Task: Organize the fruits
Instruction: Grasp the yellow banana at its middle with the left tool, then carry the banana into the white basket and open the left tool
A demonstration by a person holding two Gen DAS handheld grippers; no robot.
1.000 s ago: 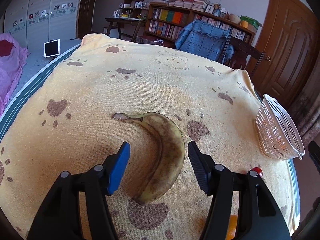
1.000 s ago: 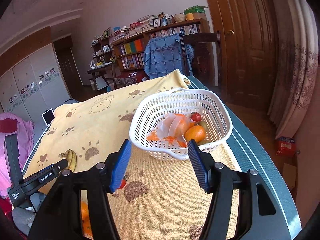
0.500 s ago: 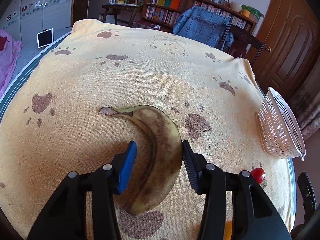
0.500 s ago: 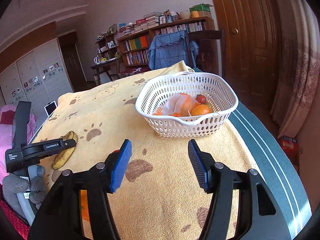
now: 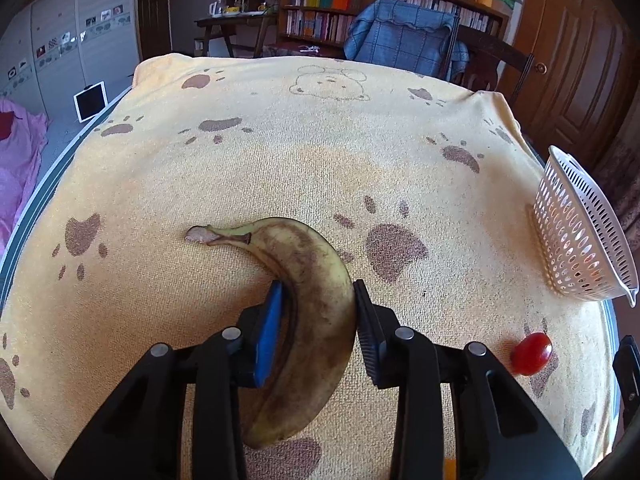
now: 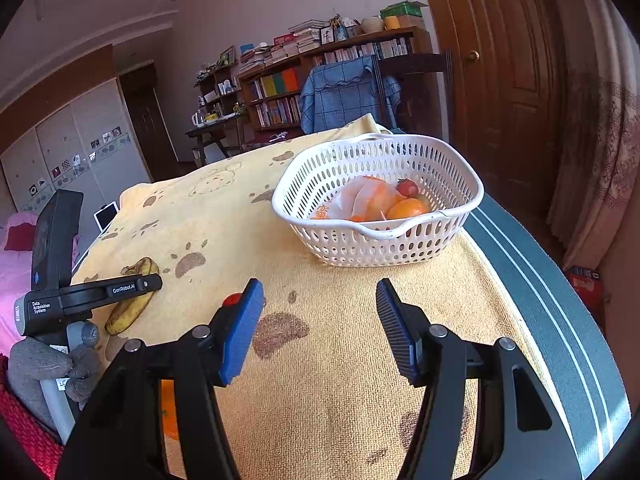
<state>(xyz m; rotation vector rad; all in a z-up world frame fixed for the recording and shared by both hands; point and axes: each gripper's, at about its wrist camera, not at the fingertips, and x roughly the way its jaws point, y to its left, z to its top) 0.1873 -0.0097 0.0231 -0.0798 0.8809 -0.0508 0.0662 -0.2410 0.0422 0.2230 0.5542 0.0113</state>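
A brown-spotted banana (image 5: pixel 288 240) lies on the yellow paw-print towel (image 5: pixel 320 152). My left gripper (image 5: pixel 317 286) straddles its middle; the jaws are closing and both pads touch the banana's sides. In the right wrist view the banana (image 6: pixel 132 308) lies under the left gripper (image 6: pixel 154 282), which a gloved hand (image 6: pixel 36 364) holds. My right gripper (image 6: pixel 319 286) hovers open over bare towel, with nothing between its fingers. Beyond it stands the white basket (image 6: pixel 376 236), holding an orange (image 6: pixel 406 208), a small tomato (image 6: pixel 407 188) and a plastic bag (image 6: pixel 360 196). A cherry tomato (image 5: pixel 531 354) lies loose.
The basket (image 5: pixel 576 240) sits near the table's right edge, where a grey striped border (image 6: pixel 560 320) shows. Part of an orange fruit (image 6: pixel 170 408) peeks out below my right gripper's left finger. A chair draped in blue cloth (image 5: pixel 404 44), bookshelves and a door stand behind.
My left gripper moved forward over the banana and its jaws narrowed from wide apart to touching the fruit. My right gripper sank a little; its jaws kept their width.
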